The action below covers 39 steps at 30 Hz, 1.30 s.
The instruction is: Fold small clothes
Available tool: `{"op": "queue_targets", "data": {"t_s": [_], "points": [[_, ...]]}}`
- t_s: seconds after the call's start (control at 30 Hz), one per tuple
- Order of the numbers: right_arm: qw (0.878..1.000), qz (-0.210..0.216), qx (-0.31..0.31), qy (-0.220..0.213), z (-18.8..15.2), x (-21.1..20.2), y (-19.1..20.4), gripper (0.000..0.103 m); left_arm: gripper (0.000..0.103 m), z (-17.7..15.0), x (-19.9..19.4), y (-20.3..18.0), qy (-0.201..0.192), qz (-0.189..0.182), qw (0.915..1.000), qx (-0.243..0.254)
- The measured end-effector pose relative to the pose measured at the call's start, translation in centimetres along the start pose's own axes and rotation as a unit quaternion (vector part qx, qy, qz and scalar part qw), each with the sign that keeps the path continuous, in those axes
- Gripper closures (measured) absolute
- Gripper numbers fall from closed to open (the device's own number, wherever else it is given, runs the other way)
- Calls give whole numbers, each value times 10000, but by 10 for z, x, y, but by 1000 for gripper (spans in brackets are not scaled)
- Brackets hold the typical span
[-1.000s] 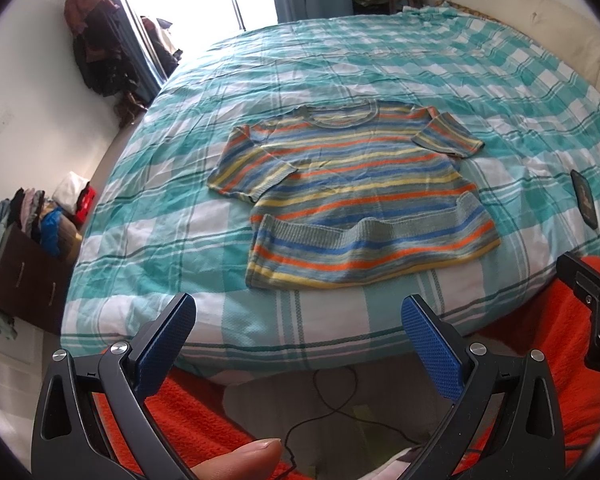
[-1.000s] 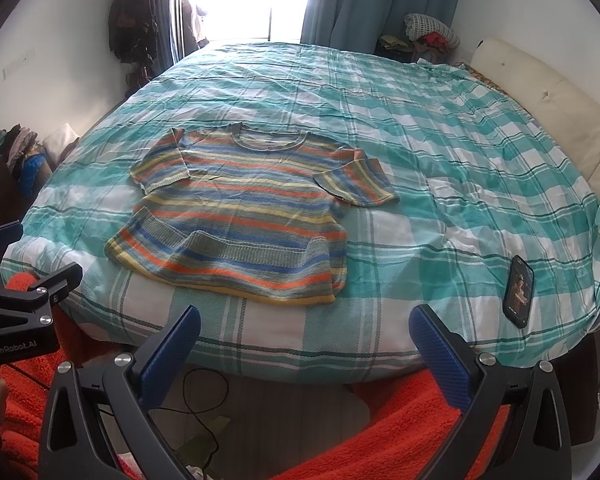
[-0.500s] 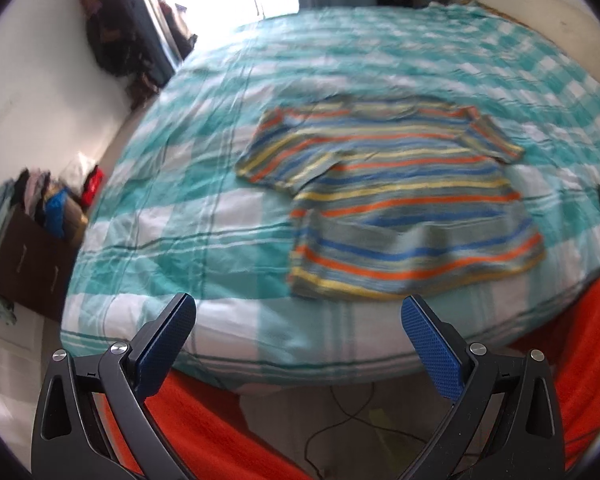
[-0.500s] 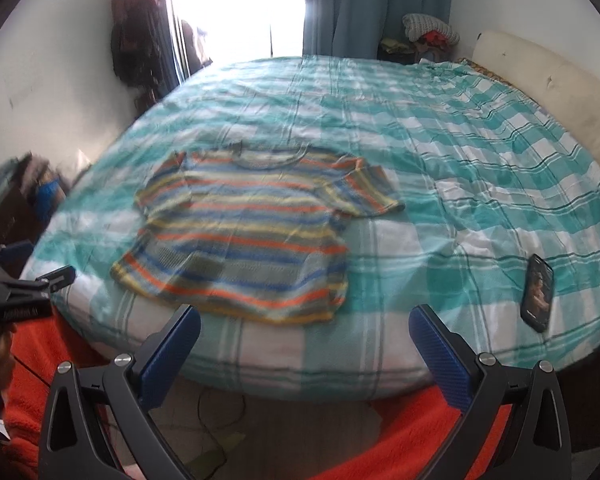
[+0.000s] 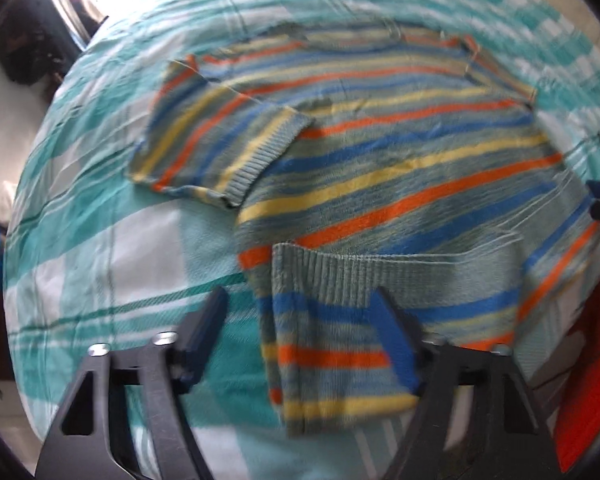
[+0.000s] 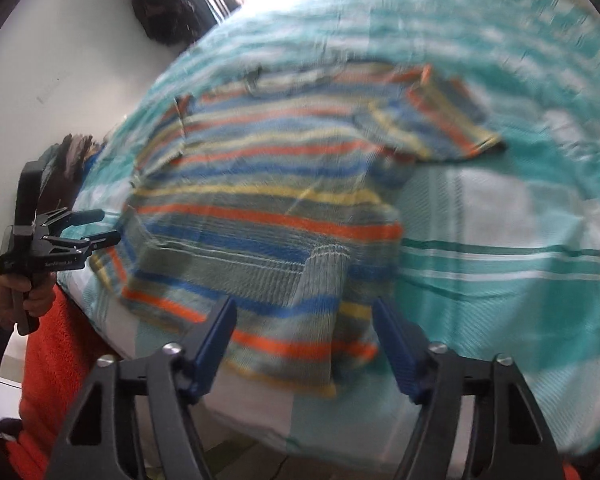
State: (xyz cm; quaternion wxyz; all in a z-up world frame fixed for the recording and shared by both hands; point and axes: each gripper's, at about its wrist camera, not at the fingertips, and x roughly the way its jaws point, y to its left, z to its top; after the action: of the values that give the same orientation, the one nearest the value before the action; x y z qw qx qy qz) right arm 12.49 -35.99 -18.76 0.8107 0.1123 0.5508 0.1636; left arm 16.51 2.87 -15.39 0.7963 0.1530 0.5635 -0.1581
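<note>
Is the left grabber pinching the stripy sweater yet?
Cannot tell. The blurred left wrist view shows the left gripper with jaws just closing around the sweater hem, contact unclear.

Stripy little sweater (image 5: 380, 168) laid out on my bed

Blue, orange, yellow and grey-green stripes, lying flat near the edge, both short sleeves folded in over the body and the ribbed hem flipped up

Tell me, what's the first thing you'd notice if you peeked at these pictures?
The stripy sweater in orange, blue and yellow jumps out, lying flat near the front edge of the green-and-white checked bedspread, its bottom hem folded up. Next come the blue-padded fingers of the left hand-held gripper and right hand-held gripper, each hanging over a bottom corner. Their jaws have just been closing, with sweater between them but not pinched yet.
</note>
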Motion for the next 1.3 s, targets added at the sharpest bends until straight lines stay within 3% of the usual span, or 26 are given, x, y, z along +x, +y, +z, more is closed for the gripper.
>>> {"op": "queue_targets", "data": {"t_s": [0.03,0.07,0.1,0.13,0.2,0.3,0.37,0.43,0.5,0.57,0.63,0.7,0.8,0.83,0.93,1.0,1.03,1.07,1.1,1.2,1.3], "points": [[9999,77,22,136,3,10,-2,65,70,1,4,0,47,-35,10000,36],[9999,96,-35,132,3,12,0,90,99,0,4,-1,40,-64,10000,52],[9998,108,-138,88,3,9,3,96,99,-2,-1,0,-81,-64,9999,91],[9992,160,-363,-9,0,-1,10,96,99,-6,-10,2,-248,-144,9995,120],[9963,320,-791,-120,-10,-24,26,96,100,-22,-38,11,-653,-630,9956,229],[9806,765,-1802,-105,-46,-70,54,96,100,-58,-88,25,-994,-1247,9853,607],[9685,777,-2361,118,-75,-84,66,95,100,-84,-112,27,-1042,-1454,9789,983],[9623,442,-2648,443,-103,-84,63,91,97,-109,-121,28,-842,-1471,9770,1291],[9636,196,-2564,732,-116,-75,49,82,94,-125,-116,31,-563,-1322,9796,1404],[9690,-84,-2261,997,-124,-70,23,56,86,-138,-106,41,-334,-1077,9861,1220],[9770,-228,-1907,932,-124,-75,3,54,72,-143,-102,64,-354,-1075,9917,611],[9860,-172,-1492,726,-116,-82,-9,54,48,-138,-101,86,-601,-1230,9904,-174],[9976,250,-484,427,-104,-78,-19,53,40,-124,-83,89,-718,-1255,9863,-790],[9980,384,-55,491,-102,-67,-23,52,40,-117,-71,82,-607,-1224,9872,-823],[9947,292,434,886,-103,-25,-31,52,41,-111,-41,51,-196,-1212,9901,-680],[9905,289,511,1240,-106,0,-33,54,46,-109,-24,25,71,-1163,9923,-431],[9875,330,501,1456,-107,11,-32,70,51,-108,-19,9,112,-1027,9944,-224],[9873,330,439,1490,-107,13,-30,98,79,-106,-18,-4,96,-932,9956,-2],[9882,322,377,1449,-106,9,-28,98,97,-104,-17,-11,142,-953,9953,103],[9925,168,205,1190,-100,-26,-24,98,98,-104,-37,-12,-67,-986,9950,135],[9930,-118,189,1158,-101,-45,-30,98,99,-109,-37,-4,-4,-943,9955,39]]}}
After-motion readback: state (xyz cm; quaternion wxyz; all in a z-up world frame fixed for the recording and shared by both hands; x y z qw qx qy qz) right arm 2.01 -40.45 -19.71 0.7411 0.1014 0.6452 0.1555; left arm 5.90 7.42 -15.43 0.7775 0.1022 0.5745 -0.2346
